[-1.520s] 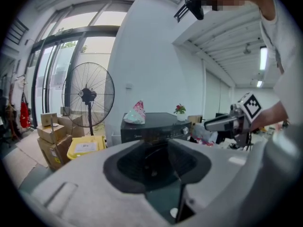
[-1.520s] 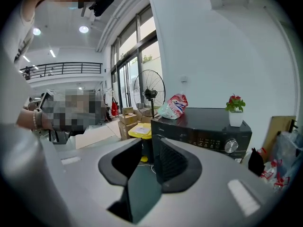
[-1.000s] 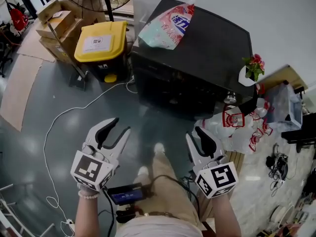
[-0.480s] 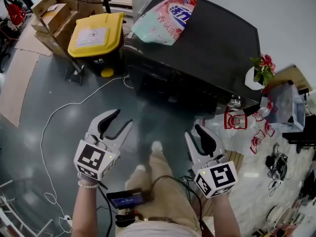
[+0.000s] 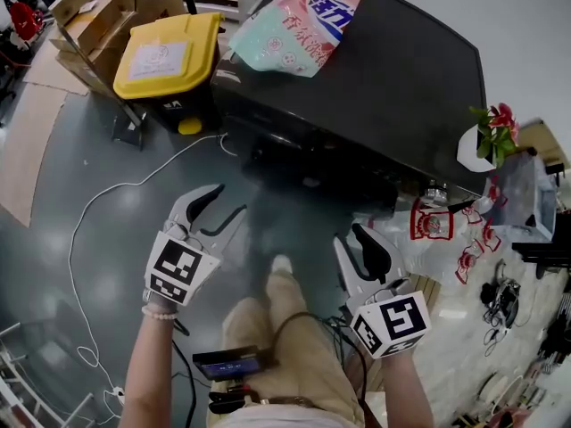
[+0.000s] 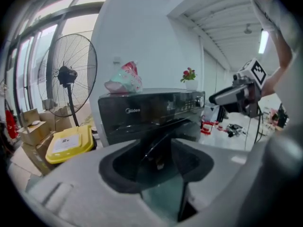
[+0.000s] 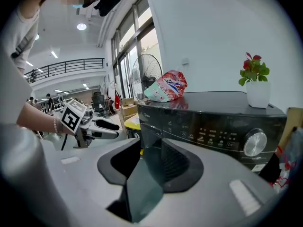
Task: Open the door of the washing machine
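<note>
Approach stage: empty left claw (image 5: 227, 201) had just been opening wide, right claw (image 5: 348, 237) stood wide and empty, both next needed to reach the washing machine (image 5: 393, 87) door (image 5: 308, 166).

We see a glossy black washer (image 5: 393, 87), a pink, mint and blue bag (image 5: 299, 20), and red flowers (image 5: 504, 114) with green leaves in a white pot (image 5: 471, 150). The bin (image 5: 169, 56) is yellow-lidded and black below. The pale grey left gripper (image 5: 227, 201) and right gripper (image 5: 351, 237) have black pads and black-and-white chequered cubes, and the floor (image 5: 53, 275) is grey-blue.
</note>
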A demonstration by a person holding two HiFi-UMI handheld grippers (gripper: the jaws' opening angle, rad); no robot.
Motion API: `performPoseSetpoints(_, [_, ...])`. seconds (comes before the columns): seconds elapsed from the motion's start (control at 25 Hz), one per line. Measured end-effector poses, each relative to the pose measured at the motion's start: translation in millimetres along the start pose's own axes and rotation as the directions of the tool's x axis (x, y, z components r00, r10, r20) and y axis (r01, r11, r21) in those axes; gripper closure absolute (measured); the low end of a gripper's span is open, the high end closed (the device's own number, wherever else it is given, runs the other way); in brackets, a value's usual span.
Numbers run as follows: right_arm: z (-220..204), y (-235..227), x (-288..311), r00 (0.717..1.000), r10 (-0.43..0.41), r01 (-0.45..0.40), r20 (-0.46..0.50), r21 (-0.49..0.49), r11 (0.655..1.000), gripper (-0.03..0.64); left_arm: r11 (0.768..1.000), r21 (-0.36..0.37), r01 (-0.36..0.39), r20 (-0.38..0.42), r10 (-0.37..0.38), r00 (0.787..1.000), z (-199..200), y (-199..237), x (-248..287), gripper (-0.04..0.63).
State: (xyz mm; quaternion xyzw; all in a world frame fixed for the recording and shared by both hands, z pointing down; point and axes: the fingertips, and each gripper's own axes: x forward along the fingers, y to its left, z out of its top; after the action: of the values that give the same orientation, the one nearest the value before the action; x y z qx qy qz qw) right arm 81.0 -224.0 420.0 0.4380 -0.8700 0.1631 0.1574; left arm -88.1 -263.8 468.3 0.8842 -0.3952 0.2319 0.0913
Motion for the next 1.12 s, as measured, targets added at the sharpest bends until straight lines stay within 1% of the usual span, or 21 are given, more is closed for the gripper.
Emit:
performPoseSetpoints(0.36, [-22, -20, 23, 1.0, 0.01, -0.01, -0.001, 0.012, 1.0, 0.497, 1.0, 0.011, 0.021, -0.071, -0.02, 0.997, -44, 15, 57, 0.394])
performPoseSetpoints(0.52, [-35, -29, 34, 1.0, 0.013, -0.013, -0.017, 0.017, 1.0, 0.497, 0.999, -0.004, 0.036, -0.095, -0.037, 0.995, -62, 22, 83, 0.39])
performPoseSetpoints(0.76, [-45, -38, 47, 1.0, 0.009, -0.009, -0.017, 0.025, 1.0, 0.497, 0.998, 0.023, 0.057, -0.16, -0.053, 0.986, -86, 33, 114, 0.374])
performPoseSetpoints(0.92, [-51, -43, 52, 1.0, 0.001, -0.001, -0.019, 0.028, 1.0, 0.496, 0.995, 0.065, 0.082, -0.219, -0.066, 0.973, -105, 35, 132, 0.37])
performPoseSetpoints(1.04, [-56, -45, 52, 1.0, -0.006, 0.007, -0.021, 0.034, 0.999, 0.497, 0.993, 0.072, 0.092, -0.244, -0.072, 0.967, -115, 38, 144, 0.37])
performPoseSetpoints(1.12, [-61, -47, 53, 1.0, -0.011, 0.012, -0.027, 0.04, 0.999, 0.497, 0.991, 0.091, 0.099, -0.259, -0.073, 0.963, -121, 39, 151, 0.37])
